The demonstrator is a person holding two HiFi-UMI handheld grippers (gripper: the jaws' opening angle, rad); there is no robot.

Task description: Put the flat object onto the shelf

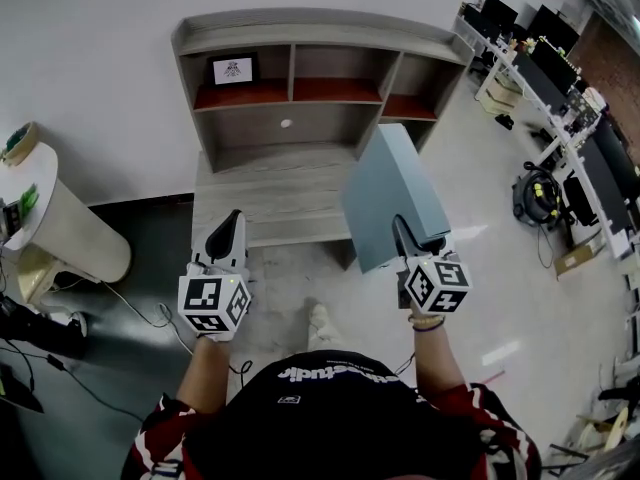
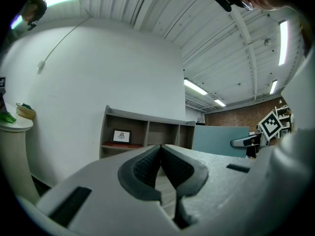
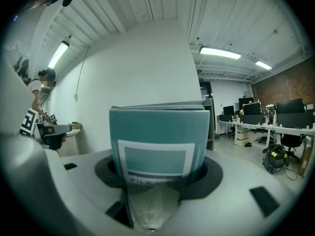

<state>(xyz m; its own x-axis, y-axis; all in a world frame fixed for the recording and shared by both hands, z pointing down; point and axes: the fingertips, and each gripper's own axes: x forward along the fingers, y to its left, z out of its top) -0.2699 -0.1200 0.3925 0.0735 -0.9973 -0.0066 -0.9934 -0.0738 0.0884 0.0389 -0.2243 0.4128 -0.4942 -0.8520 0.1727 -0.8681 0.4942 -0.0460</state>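
A flat teal file box (image 1: pixel 392 190) stands on edge in my right gripper (image 1: pixel 408 233), whose jaws are shut on its spine (image 3: pixel 156 149). It hangs above the floor in front of the grey wooden shelf unit (image 1: pixel 300 118), near the unit's right end. The box fills the middle of the right gripper view and hides what lies straight ahead. My left gripper (image 1: pixel 228 233) is held level beside it, jaws shut with nothing between them (image 2: pixel 160 157). From the left gripper view the teal box (image 2: pixel 221 139) shows to the right, with the shelf (image 2: pixel 142 134) ahead.
A small framed picture (image 1: pixel 233 69) stands in the shelf's upper left compartment. A round white pedestal (image 1: pixel 60 218) with small items is at the left, cables on the dark floor beside it. Office desks, monitors and chairs (image 1: pixel 560 98) line the right side.
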